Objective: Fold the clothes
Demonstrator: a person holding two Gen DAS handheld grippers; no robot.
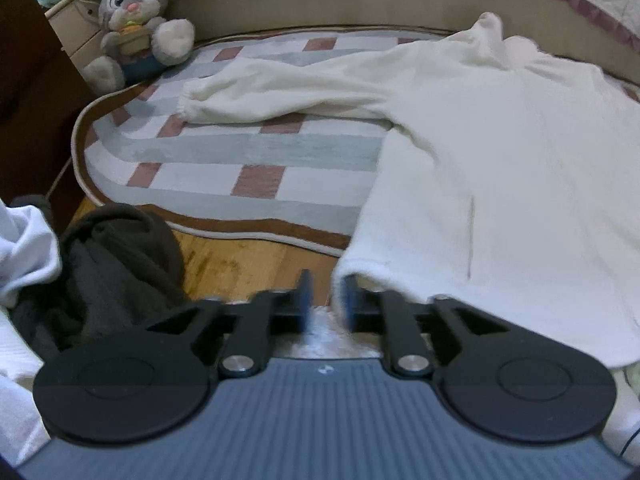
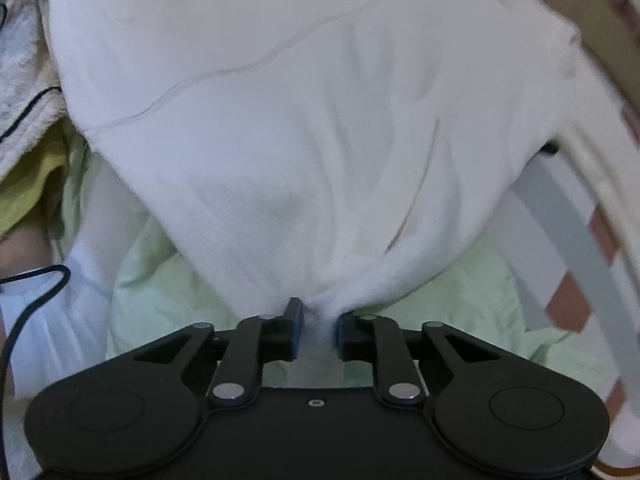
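My right hand-held gripper (image 2: 318, 336) pinches white sweater (image 2: 304, 120) hem | my left hand-held gripper (image 1: 327, 300) parted, hem corner between pads, unclamped | sweater on checked rug (image 1: 224, 152)

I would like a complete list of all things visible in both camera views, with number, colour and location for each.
fleece top: one, cream white, spread over the rug, hem toward the cameras
rug: one, grey, white and pink checks with brown border, on the floor
wooden floor: brown, before the rug
plush rabbit: one, grey, sitting at the rug's far left corner
dark garment: one, charcoal, heaped at near left
green fabric: pale green, under the top's hem
black cable: one, left edge
left gripper: fingers apart, at the hem corner
right gripper: fingers closed on bunched hem
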